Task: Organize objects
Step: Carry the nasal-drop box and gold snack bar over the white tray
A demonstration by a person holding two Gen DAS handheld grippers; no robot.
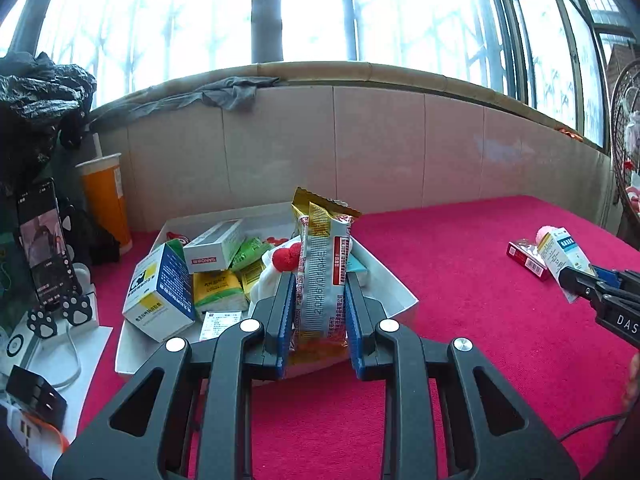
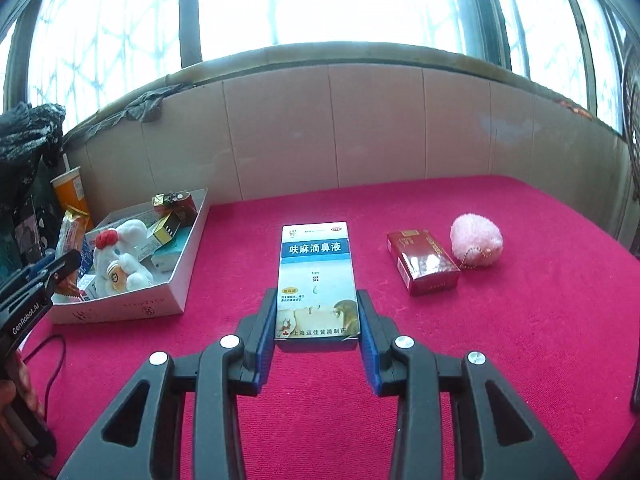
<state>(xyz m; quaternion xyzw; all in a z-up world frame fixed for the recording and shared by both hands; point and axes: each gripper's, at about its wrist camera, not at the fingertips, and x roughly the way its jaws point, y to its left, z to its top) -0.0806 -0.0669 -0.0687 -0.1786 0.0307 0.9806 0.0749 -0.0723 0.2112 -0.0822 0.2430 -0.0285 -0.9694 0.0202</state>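
Observation:
My left gripper [image 1: 320, 284] is shut on a gold and silver snack packet [image 1: 322, 264], held upright over the near edge of a white cardboard box [image 1: 400, 292]. The box holds medicine boxes, tissue packs and a white plush toy [image 2: 120, 264]. My right gripper [image 2: 318, 304] is shut on a white and blue nasal drops box [image 2: 316, 276], held flat just above the red cloth. In the left wrist view the right gripper [image 1: 576, 284] and its box [image 1: 560, 256] show at the right edge.
A red cigarette pack [image 2: 422, 262] and a pink plush ball [image 2: 476, 240] lie on the red cloth [image 2: 520, 340] to the right. An orange paper cup [image 1: 106, 200], a phone on a stand [image 1: 44, 240] and chargers sit left of the box. A tiled wall runs behind.

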